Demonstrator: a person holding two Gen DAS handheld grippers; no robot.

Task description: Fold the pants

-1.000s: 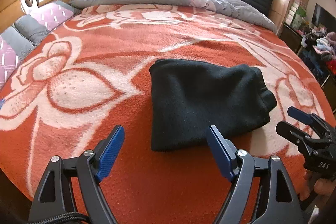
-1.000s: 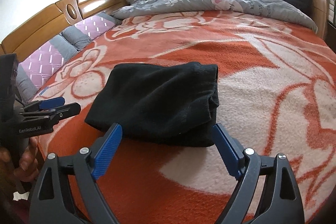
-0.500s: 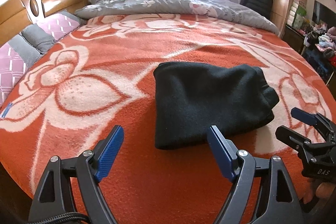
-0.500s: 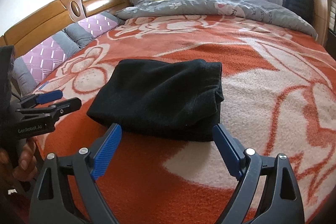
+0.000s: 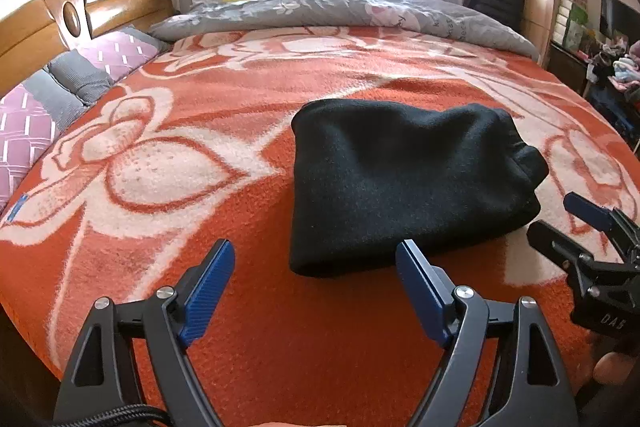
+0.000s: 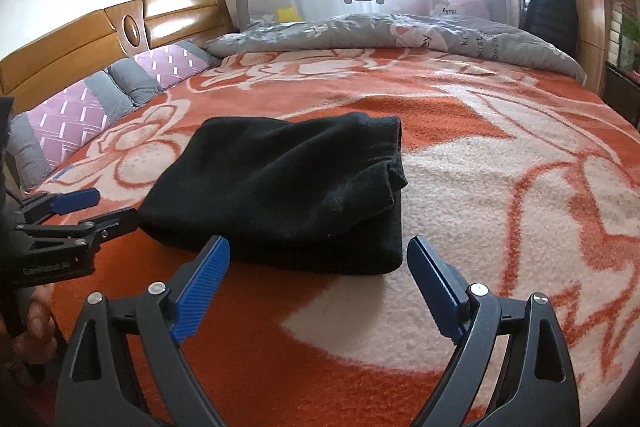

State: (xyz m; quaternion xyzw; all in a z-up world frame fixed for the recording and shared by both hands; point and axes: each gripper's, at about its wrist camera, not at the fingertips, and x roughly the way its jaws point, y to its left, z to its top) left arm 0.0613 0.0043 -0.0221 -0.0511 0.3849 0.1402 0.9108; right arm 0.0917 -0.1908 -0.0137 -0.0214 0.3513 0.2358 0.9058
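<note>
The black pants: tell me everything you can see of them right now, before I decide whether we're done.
The black pants look like thick, fuzzy fleece or knit, folded into a compact, roughly rectangular bundle of several layers. The stacked layers show at the edge nearest the right gripper. The bundle lies flat on the orange floral blanket. Both the right and the left gripper are open, short of it, touching nothing.

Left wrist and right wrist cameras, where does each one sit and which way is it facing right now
Left wrist: sits on the left gripper, faces across the bed toward the folded black pants; right gripper at right.
Right wrist: sits on the right gripper, same heading; left gripper and thumb at left.
Shared: pants, orange blanket, headboard.
</note>
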